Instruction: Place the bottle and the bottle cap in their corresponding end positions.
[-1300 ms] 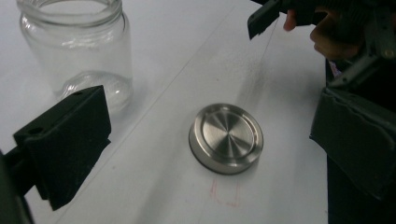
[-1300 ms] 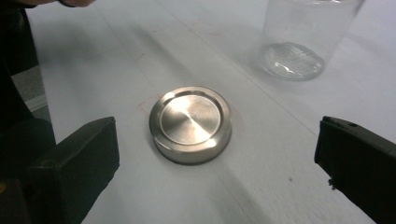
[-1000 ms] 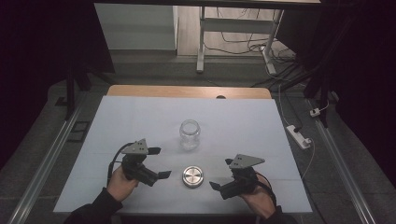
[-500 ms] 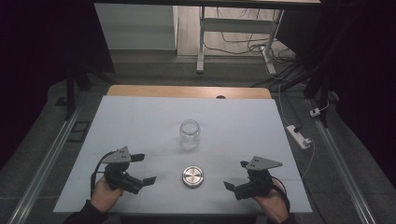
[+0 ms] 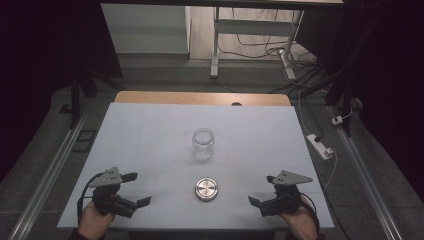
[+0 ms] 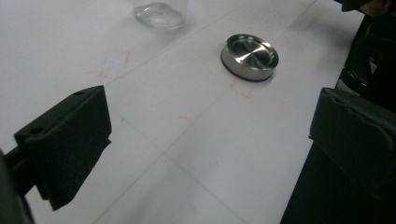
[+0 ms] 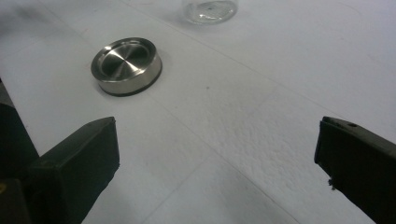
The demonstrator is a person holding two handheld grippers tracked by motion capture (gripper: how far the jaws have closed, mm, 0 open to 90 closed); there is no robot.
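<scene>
a round brushed-metal lid (image 5: 206, 189) with a dark rim lies flat near the front of the smooth white tabletop (image 5: 140, 130), a clear glass jar (image 5: 203, 144) upright just behind it. left tool (image 5: 134, 189) and right tool (image 5: 261, 191) flank the lid, black jaws apart, empty.

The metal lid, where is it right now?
In the high view, the metal lid lies on the table's near middle, just in front of the glass jar.
</scene>
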